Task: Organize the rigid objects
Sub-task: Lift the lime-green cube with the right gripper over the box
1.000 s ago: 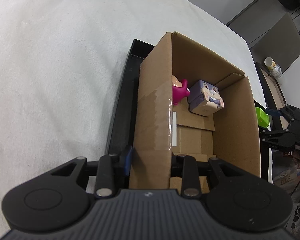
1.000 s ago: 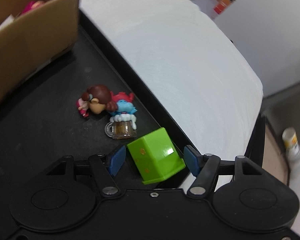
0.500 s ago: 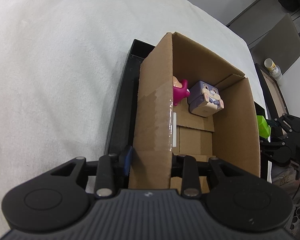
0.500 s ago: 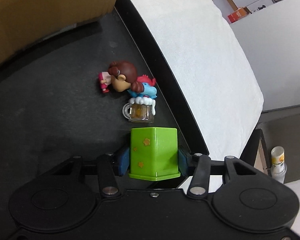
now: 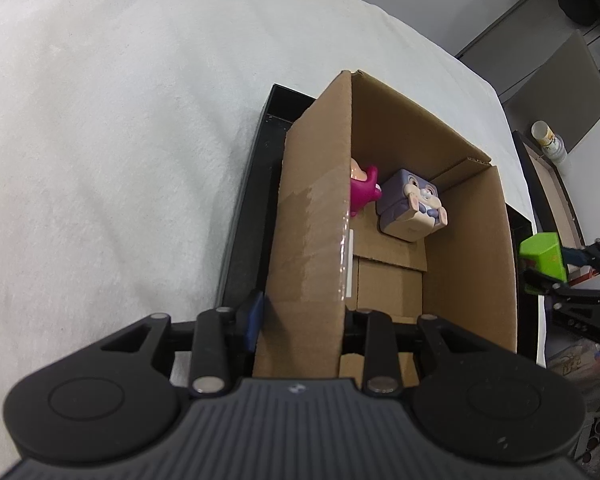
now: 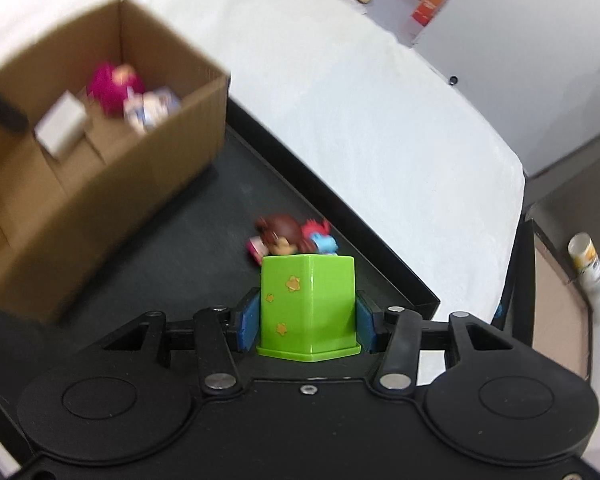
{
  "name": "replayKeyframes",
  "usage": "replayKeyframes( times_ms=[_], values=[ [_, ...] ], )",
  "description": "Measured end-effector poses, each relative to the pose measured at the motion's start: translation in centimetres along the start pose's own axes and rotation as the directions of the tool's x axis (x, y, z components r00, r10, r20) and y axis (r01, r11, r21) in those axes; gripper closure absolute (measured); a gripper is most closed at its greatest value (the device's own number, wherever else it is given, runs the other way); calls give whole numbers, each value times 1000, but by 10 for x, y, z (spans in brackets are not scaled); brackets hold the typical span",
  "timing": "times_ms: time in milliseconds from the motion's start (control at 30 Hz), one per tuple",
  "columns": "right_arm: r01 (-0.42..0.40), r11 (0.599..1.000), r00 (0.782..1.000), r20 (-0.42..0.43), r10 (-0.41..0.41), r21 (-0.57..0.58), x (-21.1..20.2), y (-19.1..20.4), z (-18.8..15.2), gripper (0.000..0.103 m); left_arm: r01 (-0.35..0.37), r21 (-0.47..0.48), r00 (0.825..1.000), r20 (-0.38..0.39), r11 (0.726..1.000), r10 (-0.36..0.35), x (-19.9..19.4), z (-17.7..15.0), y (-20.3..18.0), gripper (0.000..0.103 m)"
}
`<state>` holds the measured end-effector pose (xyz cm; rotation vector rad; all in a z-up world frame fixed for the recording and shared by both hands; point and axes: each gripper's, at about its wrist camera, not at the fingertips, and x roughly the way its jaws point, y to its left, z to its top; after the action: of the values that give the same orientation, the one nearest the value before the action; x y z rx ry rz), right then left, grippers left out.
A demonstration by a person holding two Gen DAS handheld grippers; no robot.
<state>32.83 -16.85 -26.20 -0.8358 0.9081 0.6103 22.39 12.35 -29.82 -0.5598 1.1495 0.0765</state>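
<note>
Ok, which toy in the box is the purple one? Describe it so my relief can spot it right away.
Find the open cardboard box on the black tray, with the left gripper clamped on its near wall. On the box floor toward the far end lie two toys side by side. Yours is the lilac cube with a bunny face; its neighbour, the magenta figure, is rounded, not boxy.

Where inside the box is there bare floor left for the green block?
The cardboard box has bare floor on its near half, between the left gripper on the wall and the purple cube toy. The far corner is crowded: pink toy beside the cube. The right gripper holds the green block.
</note>
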Motion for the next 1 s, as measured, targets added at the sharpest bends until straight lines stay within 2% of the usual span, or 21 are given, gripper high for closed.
replayKeyframes(
  times_ms=[300,600,733,1000],
  values=[
    [-86,988,993,90,75,131,-38,8,35,56,-3,-7,1000,-5,1000,3,-3,3,0,72],
    [-221,955,968,167,189,199,-62,29,54,55,43,17,999,28,999,-43,-18,1,0,72],
    [-264,936,959,170,229,231,-58,36,62,55,37,52,999,25,998,-39,-20,-4,0,73],
    [-314,905,947,162,278,287,-43,54,75,55,48,28,999,8,998,-48,-15,-7,4,75]
  ],
)
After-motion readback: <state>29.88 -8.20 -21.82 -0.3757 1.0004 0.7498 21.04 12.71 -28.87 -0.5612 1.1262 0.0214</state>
